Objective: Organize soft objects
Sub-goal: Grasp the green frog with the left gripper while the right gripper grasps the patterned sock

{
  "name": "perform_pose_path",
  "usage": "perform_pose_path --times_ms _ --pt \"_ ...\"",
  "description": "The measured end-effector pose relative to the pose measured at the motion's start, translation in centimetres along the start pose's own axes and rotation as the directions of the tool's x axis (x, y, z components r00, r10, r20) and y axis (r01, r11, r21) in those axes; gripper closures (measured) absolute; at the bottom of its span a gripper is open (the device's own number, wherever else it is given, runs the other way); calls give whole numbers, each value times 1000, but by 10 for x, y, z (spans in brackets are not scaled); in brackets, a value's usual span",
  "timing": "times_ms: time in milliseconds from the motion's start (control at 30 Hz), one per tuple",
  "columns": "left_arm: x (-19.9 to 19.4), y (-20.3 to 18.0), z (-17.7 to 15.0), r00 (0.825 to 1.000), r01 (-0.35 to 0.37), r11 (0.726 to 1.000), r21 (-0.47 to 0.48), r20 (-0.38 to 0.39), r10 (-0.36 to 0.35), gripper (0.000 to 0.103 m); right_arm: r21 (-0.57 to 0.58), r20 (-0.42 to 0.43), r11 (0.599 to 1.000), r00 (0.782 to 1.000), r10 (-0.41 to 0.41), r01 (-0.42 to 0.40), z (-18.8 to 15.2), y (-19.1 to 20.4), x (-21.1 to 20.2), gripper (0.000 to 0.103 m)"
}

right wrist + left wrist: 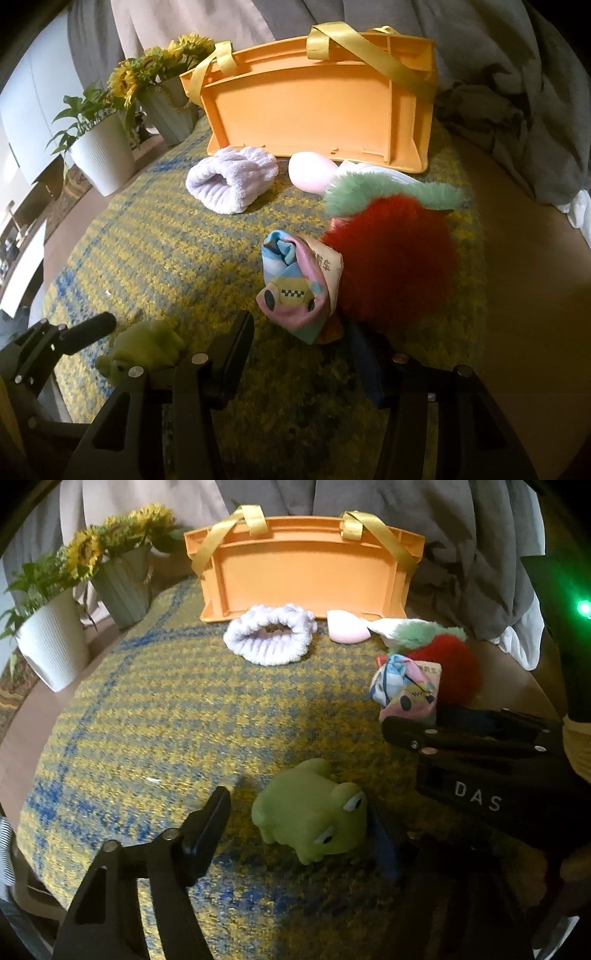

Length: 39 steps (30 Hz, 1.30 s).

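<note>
1. We log a yellow-blue woven mat [147, 709] under everything.
2. Orange basket [314, 110], at the mat's far edge.
3. Red plush [391, 266], touching the patterned cloth bundle [299, 284].
4. Left gripper [295, 812]: spread wide, flanking the green frog [314, 812].
5. Right gripper [306, 339]: released, seemingly just short of the bundle.

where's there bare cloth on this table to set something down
The widest free patch is the cloth between the white pot, the purple scrunchie and the frog. It is crowded on the right, where the fabric pouch, red pompom and pink sponge bunch up before the orange basket.
</note>
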<state>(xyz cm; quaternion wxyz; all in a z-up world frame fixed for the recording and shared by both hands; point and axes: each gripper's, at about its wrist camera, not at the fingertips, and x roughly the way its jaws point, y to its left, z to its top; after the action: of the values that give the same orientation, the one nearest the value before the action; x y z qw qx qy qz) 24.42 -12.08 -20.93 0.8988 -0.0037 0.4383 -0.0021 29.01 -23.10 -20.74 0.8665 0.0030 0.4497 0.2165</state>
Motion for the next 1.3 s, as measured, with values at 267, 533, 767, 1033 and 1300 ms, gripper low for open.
perform_pose_path --times_ms 267,533,767,1033,1300 --pt "-5 -1 0 1000 9 1000 8 -1 -9 47 7 8 1000 1000 -7 7 1 -2 0 72" --pt "-19 9 6 998 -38 999 -10 40 39 47 -14 37 1000 999 -3 4 -4 5 -11 77" --pt "-30 16 9 997 -40 999 -14 70 40 47 -25 54 1000 999 6 -5 -10 15 -23 81" --pt "-34 29 9 995 -20 1000 -15 93 21 47 -27 23 1000 1000 3 -3 -18 32 -26 81" --pt "-35 42 8 996 -2 1000 -2 89 3 47 8 9 1000 1000 -25 25 -26 41 -26 81"
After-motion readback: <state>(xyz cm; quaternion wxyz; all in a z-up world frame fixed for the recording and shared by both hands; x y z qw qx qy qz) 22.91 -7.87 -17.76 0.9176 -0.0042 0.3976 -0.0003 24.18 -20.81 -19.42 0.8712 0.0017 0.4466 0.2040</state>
